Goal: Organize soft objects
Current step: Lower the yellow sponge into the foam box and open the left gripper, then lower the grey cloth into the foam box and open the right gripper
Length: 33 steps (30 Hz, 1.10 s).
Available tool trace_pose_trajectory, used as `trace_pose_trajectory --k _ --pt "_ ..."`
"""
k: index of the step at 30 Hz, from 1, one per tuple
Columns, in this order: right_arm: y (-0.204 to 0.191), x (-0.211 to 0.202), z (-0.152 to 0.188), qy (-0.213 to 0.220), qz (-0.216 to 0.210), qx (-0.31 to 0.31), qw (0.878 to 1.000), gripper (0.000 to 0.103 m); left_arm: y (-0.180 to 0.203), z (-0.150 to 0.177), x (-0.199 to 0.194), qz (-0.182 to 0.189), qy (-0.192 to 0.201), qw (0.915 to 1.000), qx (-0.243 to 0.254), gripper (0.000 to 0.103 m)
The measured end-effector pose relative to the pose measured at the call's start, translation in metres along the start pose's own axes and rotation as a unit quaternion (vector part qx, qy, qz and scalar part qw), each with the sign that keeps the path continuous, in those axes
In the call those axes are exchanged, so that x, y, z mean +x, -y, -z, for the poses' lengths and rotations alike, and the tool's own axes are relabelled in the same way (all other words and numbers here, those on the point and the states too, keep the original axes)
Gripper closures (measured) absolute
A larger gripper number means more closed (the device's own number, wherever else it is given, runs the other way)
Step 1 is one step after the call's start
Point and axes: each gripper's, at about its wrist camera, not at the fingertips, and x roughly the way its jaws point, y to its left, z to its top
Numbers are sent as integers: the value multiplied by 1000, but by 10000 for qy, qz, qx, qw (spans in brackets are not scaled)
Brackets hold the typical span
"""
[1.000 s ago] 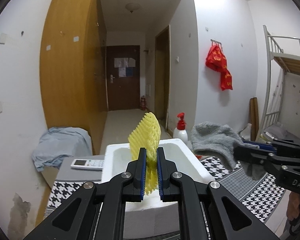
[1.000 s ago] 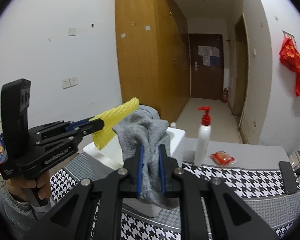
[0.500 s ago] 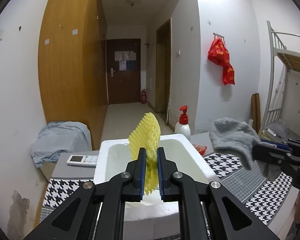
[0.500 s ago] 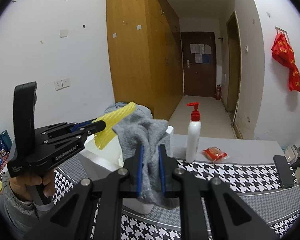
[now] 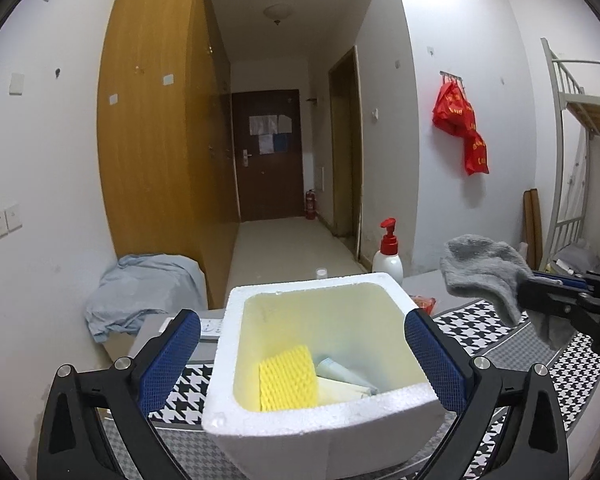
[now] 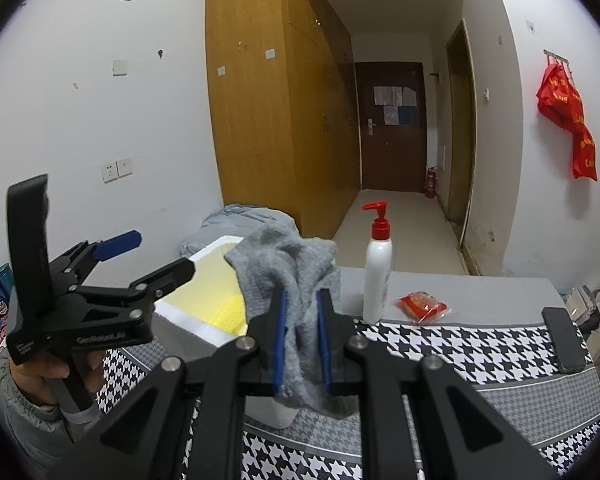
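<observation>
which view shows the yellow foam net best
The left wrist view: it looks down into the white foam box, where the yellow foam net lies whole on the bottom. In the right wrist view only a yellow sliver shows, behind the grey cloth.

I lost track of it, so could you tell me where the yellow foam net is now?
In the left wrist view, the yellow foam net lies inside the white foam box, at its bottom left, beside a pale tube.

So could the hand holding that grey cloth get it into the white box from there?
Probably yes. The right gripper grips the grey cloth beside the white foam box. Its top is open, and the left gripper, jaws opening, holds nothing.
</observation>
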Motion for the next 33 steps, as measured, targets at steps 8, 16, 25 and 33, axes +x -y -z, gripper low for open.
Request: trace_pose_trajectory --k 8,16,25,33 --pt "-7 0 -2 20 -53 -111 9999 85 -13 0 -16 -135 142 9998 -107 1" --pt "-19 12 -7 8 -212 -171 9996 85 -33 6 -30 -337 146 9992 -154 1" --pt "-40 32 -13 -58 -446 -316 9985 85 -60 14 -48 -678 197 9969 -349 1" --pt "-58 49 -19 -129 -682 -419 9967 85 -71 22 -57 -878 166 9952 -397 1"
